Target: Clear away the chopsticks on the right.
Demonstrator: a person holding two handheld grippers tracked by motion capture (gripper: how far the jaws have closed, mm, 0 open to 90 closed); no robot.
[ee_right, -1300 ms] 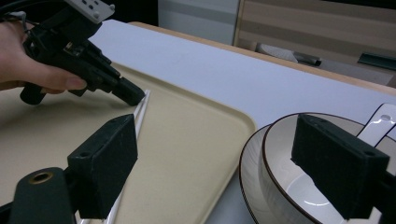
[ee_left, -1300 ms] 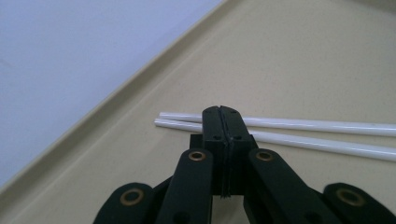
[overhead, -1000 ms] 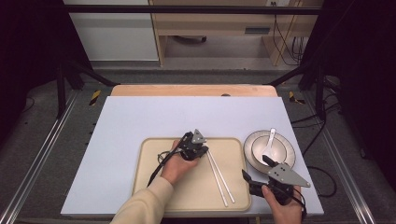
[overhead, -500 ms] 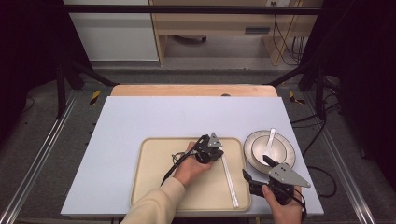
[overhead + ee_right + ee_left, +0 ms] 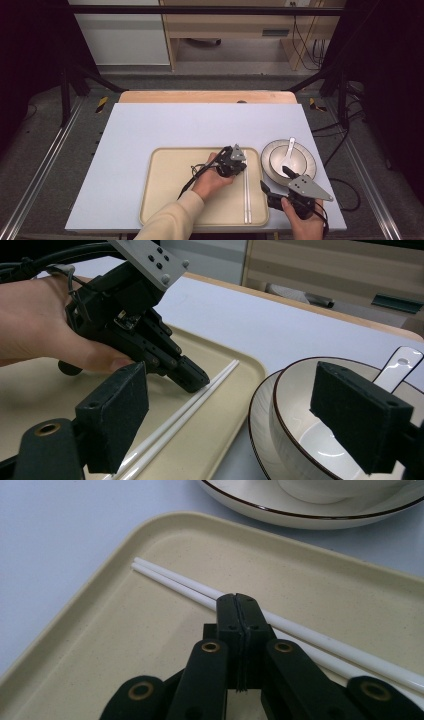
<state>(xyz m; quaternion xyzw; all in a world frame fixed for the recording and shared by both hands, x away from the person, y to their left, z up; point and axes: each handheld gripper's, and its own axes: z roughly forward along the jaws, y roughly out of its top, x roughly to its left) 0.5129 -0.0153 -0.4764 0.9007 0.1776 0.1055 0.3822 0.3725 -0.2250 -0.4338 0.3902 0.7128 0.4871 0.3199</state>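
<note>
Nudging seems to be the work in hand: the left gripper [image 5: 239,167], jaws pressed together with nothing between them, rests its closed tip against the pair of white chopsticks [image 5: 246,192] on the beige tray [image 5: 165,200]. From the left gripper view the shut tip [image 5: 239,611] lies right against the nearer stick, and the two chopsticks [image 5: 170,580] lie touching, side by side, pointing toward the tray's rounded corner [image 5: 165,525]. They now lie parallel along the tray's right edge, so I'd judge the lining-up largely done; picking them up, or moving them off to the dishes, looks yet to come.

Further right, the white bowl [image 5: 295,159] sits on its plate [image 5: 267,162] just beside the tray, a white spoon [image 5: 289,150] resting in the bowl. The right gripper [image 5: 275,187] hovers near the table's front edge with its jaws spread wide and empty, pointing toward the bowl [image 5: 300,430].

Compared with a second ago, the left gripper has slid rightward across the tray, and the chopsticks, then slanted and slightly apart, are swept straight and close to the right rim; the right gripper has kept its place
</note>
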